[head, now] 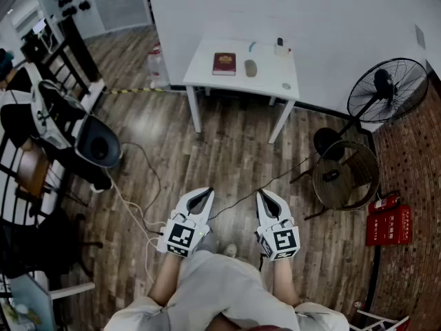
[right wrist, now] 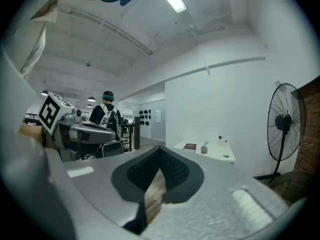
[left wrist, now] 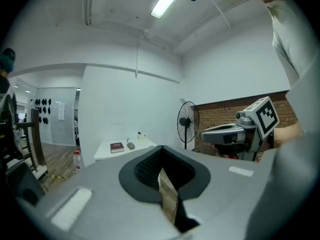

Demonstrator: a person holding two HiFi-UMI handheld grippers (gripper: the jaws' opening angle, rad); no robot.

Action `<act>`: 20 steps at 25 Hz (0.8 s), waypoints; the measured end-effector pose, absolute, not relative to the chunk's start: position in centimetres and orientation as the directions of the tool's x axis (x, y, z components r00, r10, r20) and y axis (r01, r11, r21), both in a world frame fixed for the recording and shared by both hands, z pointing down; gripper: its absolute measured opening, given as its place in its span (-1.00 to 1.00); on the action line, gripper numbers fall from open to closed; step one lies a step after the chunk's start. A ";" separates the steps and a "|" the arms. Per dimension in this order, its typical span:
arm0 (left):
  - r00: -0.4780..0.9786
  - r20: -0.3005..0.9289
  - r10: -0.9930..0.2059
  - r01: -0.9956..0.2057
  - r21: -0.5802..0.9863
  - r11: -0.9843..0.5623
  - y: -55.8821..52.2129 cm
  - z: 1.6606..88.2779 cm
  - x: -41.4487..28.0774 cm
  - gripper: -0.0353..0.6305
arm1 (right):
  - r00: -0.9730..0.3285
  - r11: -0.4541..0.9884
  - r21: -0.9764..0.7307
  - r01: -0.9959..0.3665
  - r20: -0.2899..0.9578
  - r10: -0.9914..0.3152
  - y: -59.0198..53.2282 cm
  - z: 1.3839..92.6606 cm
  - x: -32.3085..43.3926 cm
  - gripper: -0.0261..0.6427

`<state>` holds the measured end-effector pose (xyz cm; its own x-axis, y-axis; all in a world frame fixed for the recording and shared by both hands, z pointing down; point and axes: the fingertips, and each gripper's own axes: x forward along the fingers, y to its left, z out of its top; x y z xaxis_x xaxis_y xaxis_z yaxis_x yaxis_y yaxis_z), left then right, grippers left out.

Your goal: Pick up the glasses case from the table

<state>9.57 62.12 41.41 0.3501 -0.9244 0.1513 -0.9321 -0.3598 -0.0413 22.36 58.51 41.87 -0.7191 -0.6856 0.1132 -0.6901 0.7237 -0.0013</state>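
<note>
Upper centre of the head view: grey glasses case (head: 251, 67) lies on the white table (head: 270, 76), just right of a red book (head: 224, 63).
Low in the frame, well apart from it, the left gripper (head: 205, 193) and the right gripper (head: 262, 194) hover over the wood floor, each with tips pressed together and holding nothing.
</note>
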 end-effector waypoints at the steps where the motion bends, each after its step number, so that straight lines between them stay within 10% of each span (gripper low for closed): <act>1: 0.351 0.149 -0.925 -0.932 -0.044 -0.360 61.8 41.3 9.8 -0.84 | -0.718 0.722 -0.002 -0.692 0.112 -0.687 58.1 41.8 22.5 -0.91; 20: 0.398 0.098 -0.912 -0.915 -0.033 -0.403 44.7 40.1 3.0 -0.84 | -0.677 0.680 0.000 -0.733 0.094 -0.730 42.0 41.0 15.5 -0.91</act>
<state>3.00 44.68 40.05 0.3982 -0.9121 0.0978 -0.9146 -0.4029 -0.0333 15.52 42.01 40.97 -0.6774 -0.7296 0.0942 -0.7328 0.6804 -0.0003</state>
